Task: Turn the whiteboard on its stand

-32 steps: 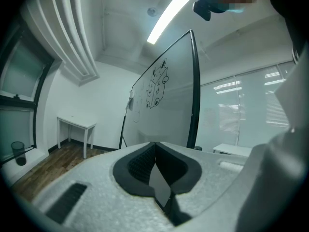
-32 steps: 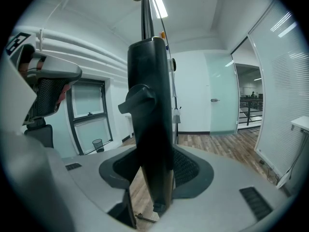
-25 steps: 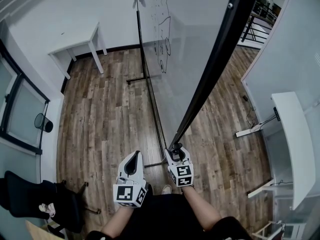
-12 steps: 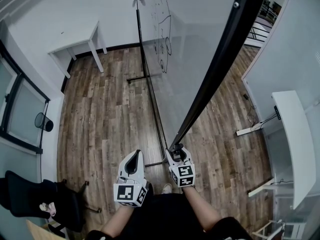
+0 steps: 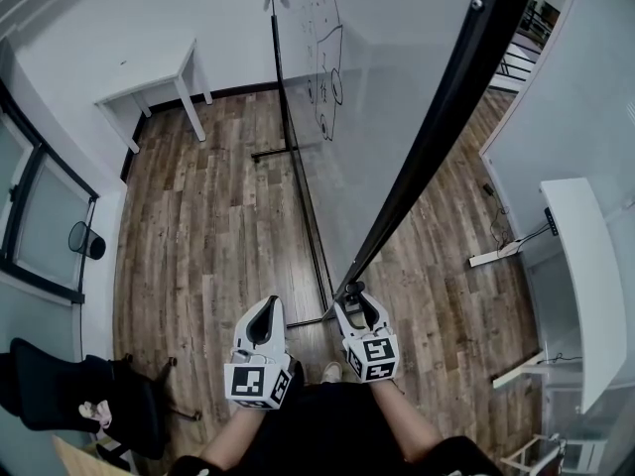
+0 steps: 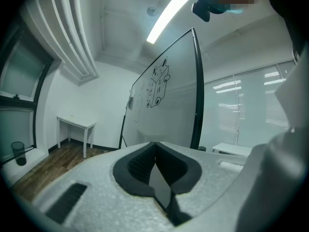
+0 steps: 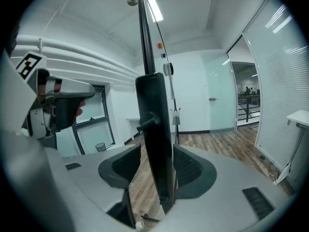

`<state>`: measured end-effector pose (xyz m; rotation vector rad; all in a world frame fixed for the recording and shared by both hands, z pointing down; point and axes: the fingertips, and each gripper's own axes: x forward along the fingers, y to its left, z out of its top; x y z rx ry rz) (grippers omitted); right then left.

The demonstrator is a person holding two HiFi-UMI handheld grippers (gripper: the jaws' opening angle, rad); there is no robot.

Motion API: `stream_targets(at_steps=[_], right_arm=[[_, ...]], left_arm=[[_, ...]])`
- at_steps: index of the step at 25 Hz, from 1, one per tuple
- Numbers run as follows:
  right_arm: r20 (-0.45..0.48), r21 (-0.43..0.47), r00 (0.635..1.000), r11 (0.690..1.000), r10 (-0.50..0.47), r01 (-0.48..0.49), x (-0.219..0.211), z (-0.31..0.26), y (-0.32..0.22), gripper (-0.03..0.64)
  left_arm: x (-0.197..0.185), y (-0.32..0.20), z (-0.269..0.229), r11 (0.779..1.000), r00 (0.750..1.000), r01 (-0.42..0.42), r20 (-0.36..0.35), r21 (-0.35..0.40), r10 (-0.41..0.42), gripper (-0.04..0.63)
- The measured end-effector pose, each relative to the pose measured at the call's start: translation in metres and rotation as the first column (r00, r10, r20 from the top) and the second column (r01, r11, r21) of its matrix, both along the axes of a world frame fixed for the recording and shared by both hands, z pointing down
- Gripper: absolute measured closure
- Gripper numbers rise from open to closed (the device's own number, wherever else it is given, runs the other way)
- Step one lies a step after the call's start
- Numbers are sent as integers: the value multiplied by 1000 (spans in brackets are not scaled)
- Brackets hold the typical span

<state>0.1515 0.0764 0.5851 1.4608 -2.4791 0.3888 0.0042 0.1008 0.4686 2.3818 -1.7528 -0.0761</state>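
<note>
Two claws are held out low in front of the person, over a wood-plank floor [image 5: 198, 226]. The left claw [image 5: 266, 310] points level with its jaws pressed together and nothing between them. It is apart from the board, just to the left of the right claw in the head view.

The right claw [image 5: 354, 298] tips slightly downward with its jaws spread wide. They straddle the black frame edge [image 7: 153, 129] of the whiteboard [image 5: 397, 87] near that edge's lower end. In the right gripper view the frame stands upright between the pads. It lies against or just beside the pad on that view's right. A strip of floor shows between the frame and the other pad, so the jaws are not pinching it.

The whiteboard rises tall in front of the person. Its white face carries black line drawings [image 5: 322, 48] near the far end. The near black edge slants up to the right across the head view. Its black stand [image 5: 301, 196] runs along the floor beneath it, with a cross foot [image 5: 273, 155] at the far end.

A small white table [image 5: 164, 87] stands against the far wall, well apart from the board. A black wastebasket [image 5: 87, 243] sits by the glass wall on the left. A long white desk [image 5: 587, 276] lines the right side.
</note>
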Motion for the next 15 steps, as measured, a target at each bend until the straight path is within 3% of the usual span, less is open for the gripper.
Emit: stream_targets(at_steps=[8, 15], right_arm=[[52, 70, 999, 997, 15, -19, 11, -40, 18, 431], [108, 111, 994, 993, 19, -31, 11, -68, 29, 491]], left_arm=[[6, 2, 1, 1000, 1000, -7, -15, -5, 7, 580], [12, 6, 4, 1000, 1000, -10, -10, -12, 10, 578]])
